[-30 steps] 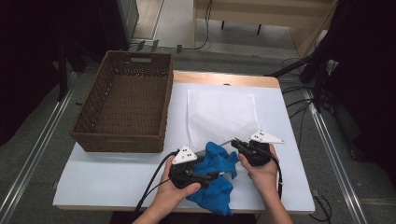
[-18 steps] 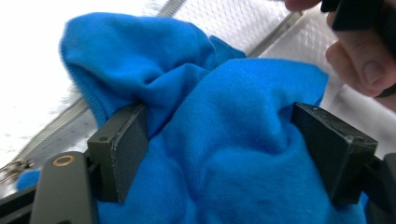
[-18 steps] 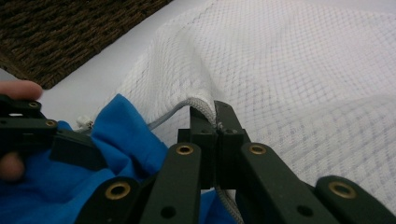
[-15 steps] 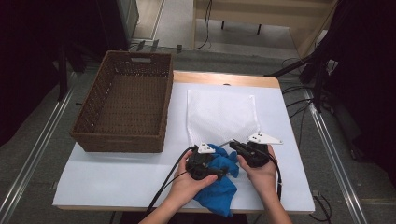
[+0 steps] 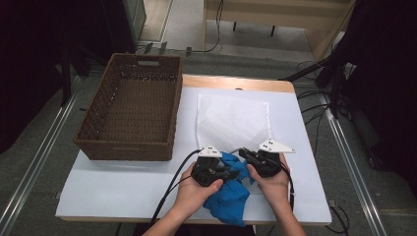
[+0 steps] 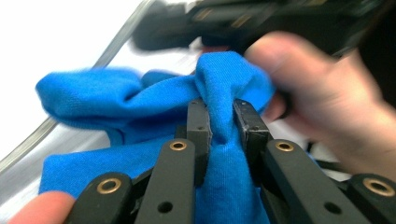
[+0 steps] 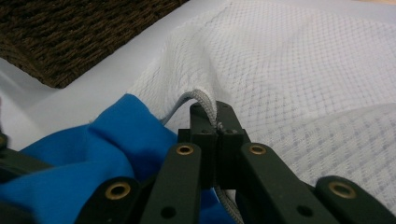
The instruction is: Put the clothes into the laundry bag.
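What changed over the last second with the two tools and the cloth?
The left tool slid right along the table edge toward the right tool, and its jaws have just been closing on a fold of the blue cloth. The right tool stayed clamped on the mesh bag's edge; the basket stayed put.

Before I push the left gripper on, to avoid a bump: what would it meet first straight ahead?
Likely the person's right hand with the right gripper, just past the blue cloth pinched in the left gripper; depth is unclear.

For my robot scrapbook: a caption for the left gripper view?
Left gripper pinching a fold of blue cloth.
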{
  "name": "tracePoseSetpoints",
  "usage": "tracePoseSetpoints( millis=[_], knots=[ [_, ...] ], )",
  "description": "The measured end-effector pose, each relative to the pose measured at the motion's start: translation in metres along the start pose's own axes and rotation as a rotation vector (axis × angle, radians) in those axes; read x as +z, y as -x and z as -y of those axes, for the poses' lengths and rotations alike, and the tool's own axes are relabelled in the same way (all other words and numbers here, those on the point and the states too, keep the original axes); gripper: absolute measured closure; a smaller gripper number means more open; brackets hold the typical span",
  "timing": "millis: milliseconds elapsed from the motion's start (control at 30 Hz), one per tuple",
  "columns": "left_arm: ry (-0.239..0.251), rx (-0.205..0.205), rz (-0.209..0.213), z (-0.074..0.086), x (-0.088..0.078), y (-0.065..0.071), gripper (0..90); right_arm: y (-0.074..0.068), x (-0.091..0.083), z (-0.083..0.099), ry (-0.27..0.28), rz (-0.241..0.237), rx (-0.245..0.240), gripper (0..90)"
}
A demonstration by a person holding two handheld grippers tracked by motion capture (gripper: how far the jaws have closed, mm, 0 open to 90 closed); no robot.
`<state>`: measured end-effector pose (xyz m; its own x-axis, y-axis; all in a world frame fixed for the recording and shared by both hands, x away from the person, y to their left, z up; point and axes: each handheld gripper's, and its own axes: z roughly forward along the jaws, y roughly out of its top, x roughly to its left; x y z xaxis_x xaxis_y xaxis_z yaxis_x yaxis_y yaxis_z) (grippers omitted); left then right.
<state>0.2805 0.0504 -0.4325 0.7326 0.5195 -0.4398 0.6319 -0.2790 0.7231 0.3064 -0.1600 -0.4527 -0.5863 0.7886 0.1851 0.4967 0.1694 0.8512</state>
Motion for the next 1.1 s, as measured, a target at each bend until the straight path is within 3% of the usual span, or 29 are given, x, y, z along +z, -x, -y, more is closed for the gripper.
tracePoseSetpoints(
  millis=[67,200,333,467,567,667,733,800,867,900,933,967,1000,1033,1067,1100],
  knots=[
    [0.021,0.006,0.004,-0.005,0.0,0.002,79.4,-0.001,0.0,-0.001,0.006,-0.006,0.004,89.8],
    [-0.01,-0.03,-0.033,-0.004,0.011,-0.007,78.9,-0.003,-0.003,-0.002,0.016,-0.002,0.001,89.8],
    [-0.056,-0.096,-0.117,0.003,0.026,-0.024,78.3,-0.005,-0.004,-0.005,0.044,-0.006,-0.002,89.8],
    [-0.053,-0.118,-0.125,0.003,0.028,-0.026,78.0,-0.008,-0.007,-0.007,0.059,-0.022,-0.013,89.8],
    [-0.02,-0.107,-0.111,-0.001,0.024,-0.02,78.6,-0.009,-0.011,-0.01,0.078,-0.033,-0.011,89.9],
    [0.049,-0.087,-0.095,-0.01,0.016,-0.012,79.0,-0.011,-0.015,-0.013,0.102,-0.042,-0.007,89.8],
    [0.06,-0.075,-0.09,-0.013,0.015,-0.009,79.0,-0.014,-0.017,-0.015,0.114,-0.045,-0.013,89.8],
    [0.064,-0.029,-0.069,-0.016,0.015,-0.006,78.8,-0.016,-0.018,-0.016,0.125,-0.044,-0.02,89.8],
    [0.054,-0.026,-0.087,-0.015,0.017,-0.006,77.7,-0.017,-0.019,-0.016,0.131,-0.047,-0.018,89.8],
    [0.032,-0.018,-0.123,-0.014,0.021,-0.008,75.2,-0.017,-0.019,-0.016,0.131,-0.047,-0.018,89.8],
    [-0.007,-0.037,-0.203,-0.007,0.031,-0.016,70.3,-0.017,-0.019,-0.016,0.128,-0.046,-0.023,89.8],
    [-0.007,-0.037,-0.203,-0.007,0.031,-0.016,64.9,-0.017,-0.019,-0.016,0.128,-0.046,-0.023,89.8],
    [-0.011,-0.07,-0.206,-0.003,0.033,-0.022,58.6,-0.017,-0.018,-0.015,0.124,-0.046,-0.022,89.8],
    [0.009,-0.098,-0.181,0.001,0.032,-0.024,58.6,-0.017,-0.018,-0.015,0.124,-0.046,-0.022,89.8],
    [0.018,-0.098,-0.174,0.003,0.03,-0.023,52.1,-0.016,-0.018,-0.014,0.12,-0.042,-0.028,89.8],
    [0.03,-0.043,-0.198,0.005,0.021,-0.013,48.6,-0.015,-0.018,-0.014,0.118,-0.043,-0.021,89.8]
  ],
)
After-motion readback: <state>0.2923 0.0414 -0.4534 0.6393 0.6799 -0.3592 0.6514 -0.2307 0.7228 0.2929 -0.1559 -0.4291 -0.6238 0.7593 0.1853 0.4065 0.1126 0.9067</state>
